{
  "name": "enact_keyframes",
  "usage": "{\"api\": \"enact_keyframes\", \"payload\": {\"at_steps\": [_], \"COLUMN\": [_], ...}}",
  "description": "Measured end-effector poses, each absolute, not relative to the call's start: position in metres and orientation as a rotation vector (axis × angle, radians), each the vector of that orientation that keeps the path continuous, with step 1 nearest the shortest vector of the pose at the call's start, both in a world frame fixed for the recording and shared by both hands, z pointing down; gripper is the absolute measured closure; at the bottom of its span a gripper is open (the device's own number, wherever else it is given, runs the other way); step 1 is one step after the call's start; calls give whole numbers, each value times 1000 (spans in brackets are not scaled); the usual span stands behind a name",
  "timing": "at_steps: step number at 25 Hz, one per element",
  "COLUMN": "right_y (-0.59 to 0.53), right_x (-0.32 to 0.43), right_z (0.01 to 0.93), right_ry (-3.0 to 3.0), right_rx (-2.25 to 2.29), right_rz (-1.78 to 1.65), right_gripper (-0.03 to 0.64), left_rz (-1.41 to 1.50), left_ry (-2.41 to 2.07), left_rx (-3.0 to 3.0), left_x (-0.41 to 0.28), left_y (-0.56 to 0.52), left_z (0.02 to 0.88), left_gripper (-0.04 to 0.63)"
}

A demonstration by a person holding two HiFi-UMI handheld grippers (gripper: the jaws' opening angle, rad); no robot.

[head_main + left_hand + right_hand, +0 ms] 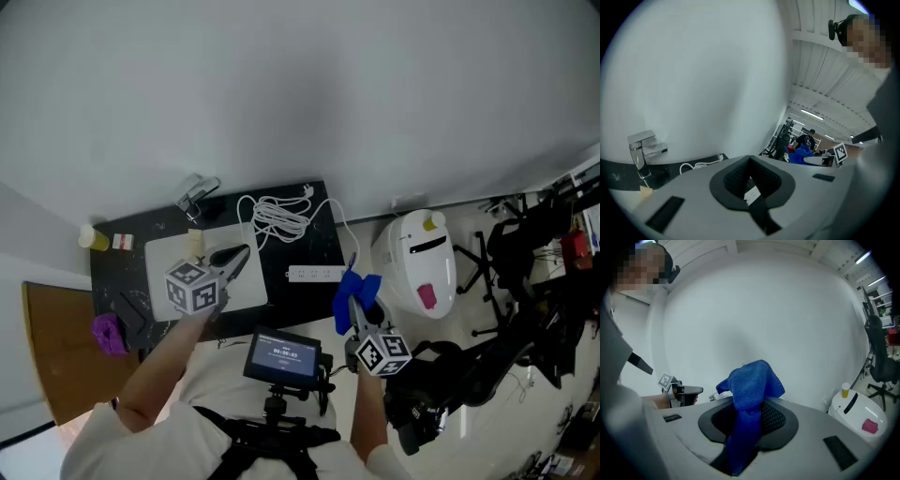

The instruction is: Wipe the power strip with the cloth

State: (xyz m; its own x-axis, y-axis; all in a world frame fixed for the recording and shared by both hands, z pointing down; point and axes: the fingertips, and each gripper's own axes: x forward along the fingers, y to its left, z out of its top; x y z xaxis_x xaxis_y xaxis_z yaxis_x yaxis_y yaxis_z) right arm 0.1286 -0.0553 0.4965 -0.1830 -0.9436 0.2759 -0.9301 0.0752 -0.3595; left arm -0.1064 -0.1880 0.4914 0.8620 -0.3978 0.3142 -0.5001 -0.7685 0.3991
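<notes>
The white power strip (316, 274) lies on the black tabletop (309, 246), its white cable (278, 217) coiled behind it. My right gripper (353, 307) hovers just off the table's right edge, near the strip's right end, shut on a blue cloth (356, 289). In the right gripper view the cloth (751, 394) sticks up from between the jaws. My left gripper (232, 257) is held over a pale mat (178, 255) left of the strip, its jaws together with nothing in them. The left gripper view shows the cable (696, 165) and the cloth (802, 153) far off.
A white rounded device (422, 258) stands on the floor right of the table. A metal clip (197, 195), a yellow cup (91, 238) and a purple object (108, 333) sit on the table's left part. A small screen (281, 354) is mounted at my chest. Black chairs (525, 244) crowd the right.
</notes>
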Motion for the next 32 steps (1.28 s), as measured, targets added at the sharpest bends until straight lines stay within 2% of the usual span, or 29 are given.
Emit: {"api": "enact_keyframes", "payload": {"at_steps": [16,32], "right_y": [-76,-115], "right_x": [107,101], "right_z": [503,544], "right_ry": [2367,2586], "right_rx": [-1983,-1887], "right_rz": [-700,-710], "right_gripper": [512,514], "left_rz": [314,347], "left_ry": [-572,-719], "left_rx": [2501,2471], "left_x": [-111,-110], "left_y": [-186,-185], "left_z": [517,534], "left_gripper": [595,594]}}
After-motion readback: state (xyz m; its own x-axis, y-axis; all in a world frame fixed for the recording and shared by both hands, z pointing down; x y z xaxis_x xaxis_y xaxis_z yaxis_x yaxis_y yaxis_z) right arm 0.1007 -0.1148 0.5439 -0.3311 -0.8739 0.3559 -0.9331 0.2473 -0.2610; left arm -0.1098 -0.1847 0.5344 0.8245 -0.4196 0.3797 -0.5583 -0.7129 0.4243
